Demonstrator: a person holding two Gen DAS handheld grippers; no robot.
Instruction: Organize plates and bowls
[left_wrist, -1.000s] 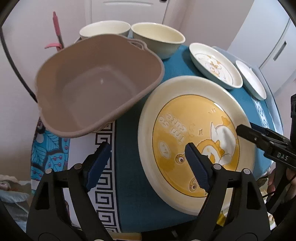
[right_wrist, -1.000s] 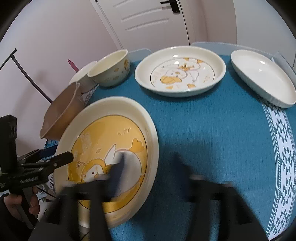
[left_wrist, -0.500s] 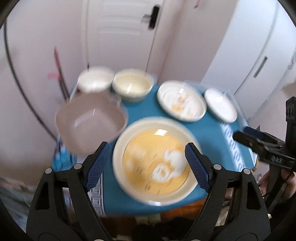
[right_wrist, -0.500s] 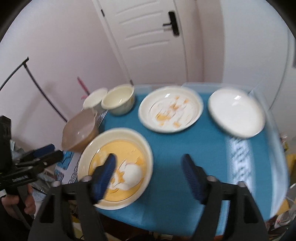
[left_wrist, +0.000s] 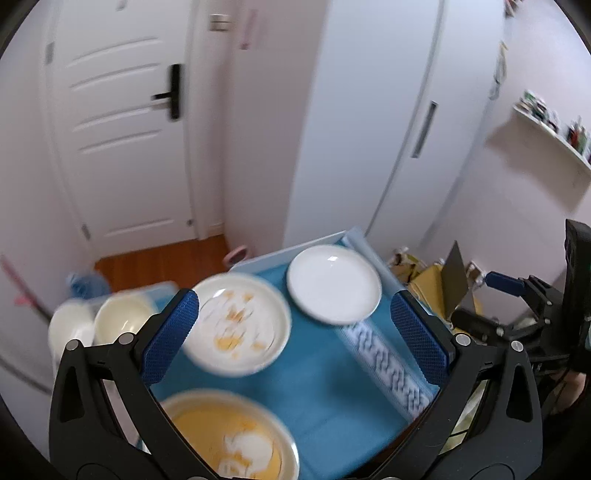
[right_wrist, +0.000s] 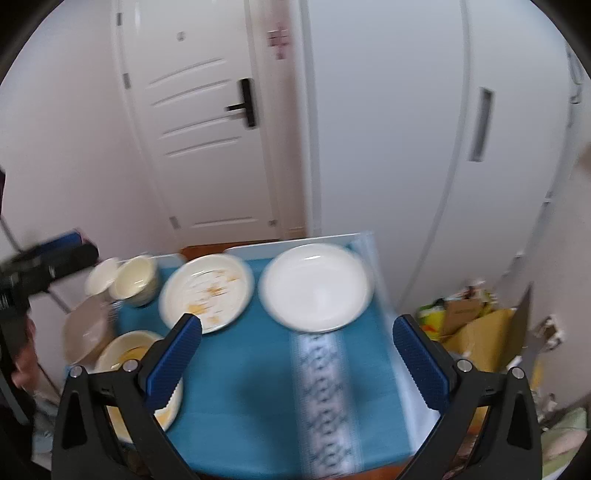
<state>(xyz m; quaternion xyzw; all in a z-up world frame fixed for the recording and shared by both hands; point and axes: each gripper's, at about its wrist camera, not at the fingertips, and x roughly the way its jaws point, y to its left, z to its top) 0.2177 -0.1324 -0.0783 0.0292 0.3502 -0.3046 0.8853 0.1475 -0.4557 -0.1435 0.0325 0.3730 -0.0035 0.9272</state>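
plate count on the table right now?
3. Plain white plate at the far right; orange-flecked plate to its left; big yellow cartoon plate at the near left edge. The bowls and the tan basin are not counted; nothing looks stacked, though blur could hide one.

White door (right_wrist: 207, 147) with black handle (right_wrist: 246, 105); tall white cabinet (right_wrist: 424, 129) beside it — cardboard box (right_wrist: 476, 332) below.

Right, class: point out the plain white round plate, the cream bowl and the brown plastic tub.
plain white round plate (right_wrist: 316, 286), right wrist view, its centre.
cream bowl (right_wrist: 136, 281), right wrist view, inner wall.
brown plastic tub (right_wrist: 86, 328), right wrist view, its inside.
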